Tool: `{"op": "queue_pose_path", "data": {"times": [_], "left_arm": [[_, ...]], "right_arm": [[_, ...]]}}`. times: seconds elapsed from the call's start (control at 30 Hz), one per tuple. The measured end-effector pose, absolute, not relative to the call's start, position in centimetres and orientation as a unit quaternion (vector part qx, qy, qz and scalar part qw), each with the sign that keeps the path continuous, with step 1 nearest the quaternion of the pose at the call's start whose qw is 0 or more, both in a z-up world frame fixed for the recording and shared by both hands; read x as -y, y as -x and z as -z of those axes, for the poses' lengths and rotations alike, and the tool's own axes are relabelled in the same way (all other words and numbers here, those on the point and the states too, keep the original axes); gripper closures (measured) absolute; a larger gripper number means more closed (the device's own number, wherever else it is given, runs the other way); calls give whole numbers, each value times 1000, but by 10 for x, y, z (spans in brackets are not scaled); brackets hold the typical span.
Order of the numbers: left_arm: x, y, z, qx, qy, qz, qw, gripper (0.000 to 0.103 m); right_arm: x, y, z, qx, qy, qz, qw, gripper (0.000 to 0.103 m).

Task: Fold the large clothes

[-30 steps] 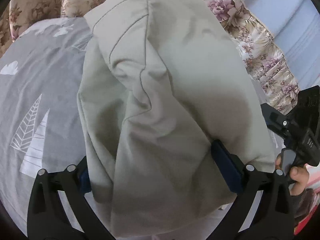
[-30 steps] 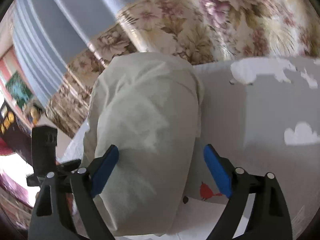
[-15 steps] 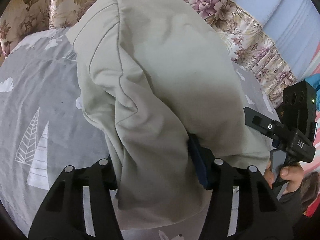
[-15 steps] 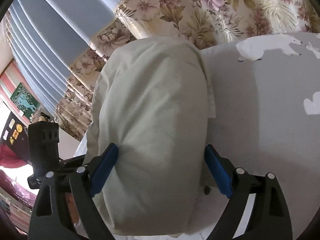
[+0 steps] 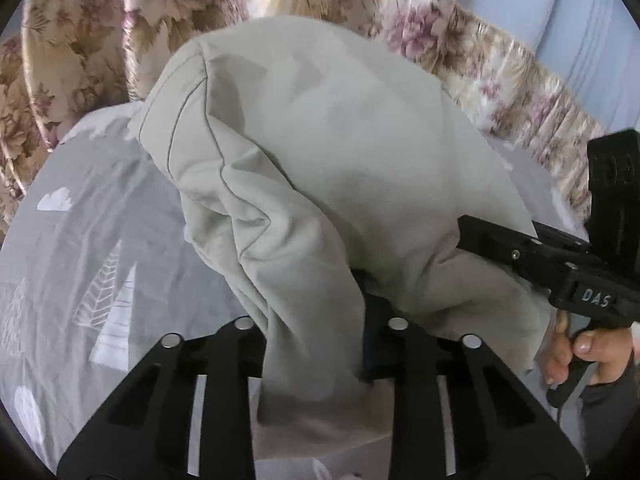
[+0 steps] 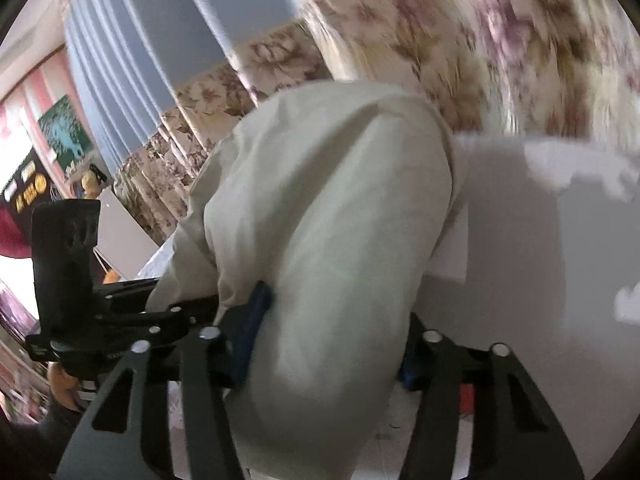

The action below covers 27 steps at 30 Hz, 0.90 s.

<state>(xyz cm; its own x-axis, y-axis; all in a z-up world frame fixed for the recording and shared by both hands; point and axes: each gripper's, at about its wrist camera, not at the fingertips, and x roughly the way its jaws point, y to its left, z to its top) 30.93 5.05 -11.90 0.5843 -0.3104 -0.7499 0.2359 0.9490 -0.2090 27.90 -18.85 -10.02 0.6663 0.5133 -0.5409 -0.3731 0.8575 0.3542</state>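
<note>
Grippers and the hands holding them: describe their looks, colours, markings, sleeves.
Left gripper: black slotted finger arms with silver round fasteners and dark blue pads. Right gripper: same black build, blue pads; in the left wrist view its body bears white letters "DAS" and a pistol-style handle, held by a hand in a dark grey sleeve. No cables visible.

"DAS" on right gripper

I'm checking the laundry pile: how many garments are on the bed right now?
1: a pale beige garment, bunched on the grey patterned bedsheet, its near end between the jaws of the closing left gripper and right gripper. Others may lie out of view.
</note>
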Motion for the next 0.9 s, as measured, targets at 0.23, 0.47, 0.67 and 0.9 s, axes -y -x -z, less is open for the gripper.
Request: {"op": "queue_pose_path", "data": {"times": [0.23, 0.47, 0.67, 0.9], "left_arm": [[-10, -268, 69, -377, 23, 191, 906, 82], [69, -227, 56, -352, -11, 246, 903, 82], [111, -225, 127, -420, -45, 269, 866, 69], [83, -226, 138, -417, -45, 248, 873, 19]], "right_arm": [[227, -226, 47, -276, -59, -221, 934, 61], [293, -149, 41, -256, -1, -149, 955, 61], [320, -136, 99, -317, 85, -116, 938, 59], [344, -132, 97, -331, 76, -121, 933, 25]]}}
